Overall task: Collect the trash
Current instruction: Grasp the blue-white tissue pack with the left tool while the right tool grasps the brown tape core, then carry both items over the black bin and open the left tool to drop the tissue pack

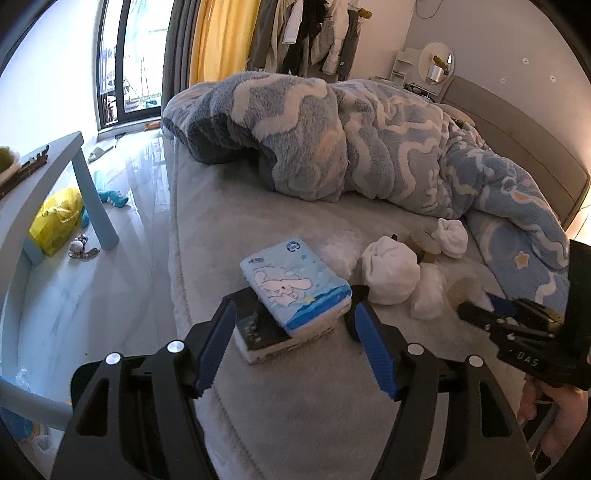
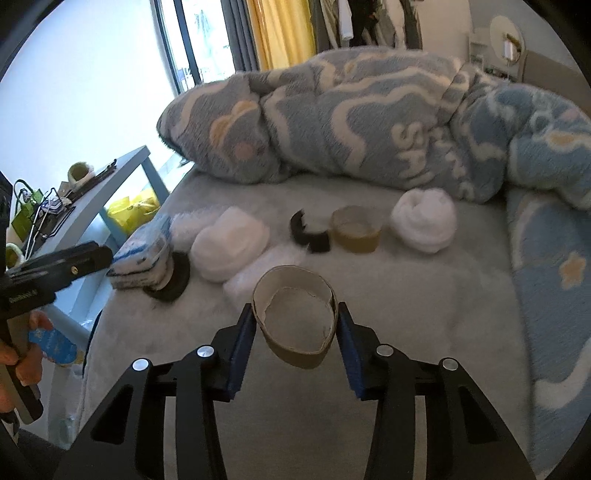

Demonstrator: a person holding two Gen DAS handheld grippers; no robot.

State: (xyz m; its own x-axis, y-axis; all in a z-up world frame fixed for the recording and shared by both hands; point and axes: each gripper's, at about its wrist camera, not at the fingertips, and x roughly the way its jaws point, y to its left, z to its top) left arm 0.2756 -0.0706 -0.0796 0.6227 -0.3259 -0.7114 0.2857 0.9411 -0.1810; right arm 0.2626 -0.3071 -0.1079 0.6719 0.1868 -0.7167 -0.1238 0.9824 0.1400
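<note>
Setting: a home bedroom. Evidence: a bed [image 1: 258, 406] with a padded headboard [image 1: 517, 133] at 2 o'clock; a rumpled blue fleece blanket [image 1: 332, 140] across it; clothes hanging [image 1: 306, 33] at 12 o'clock; yellow curtain [image 1: 221, 37] beside a balcony door [image 1: 125, 62] at 11 o'clock; a slipper [image 1: 99, 153] on the glossy floor.

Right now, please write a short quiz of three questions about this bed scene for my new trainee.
1. True or false: the right gripper has a cardboard ring between its fingers.
2. What lies under the blue tissue pack? A) a dark book B) a plate
3. Which object stands between the black band and the far white wad?

Key: 1 true. 2 A, the dark book. 3 the clear tape roll.
</note>
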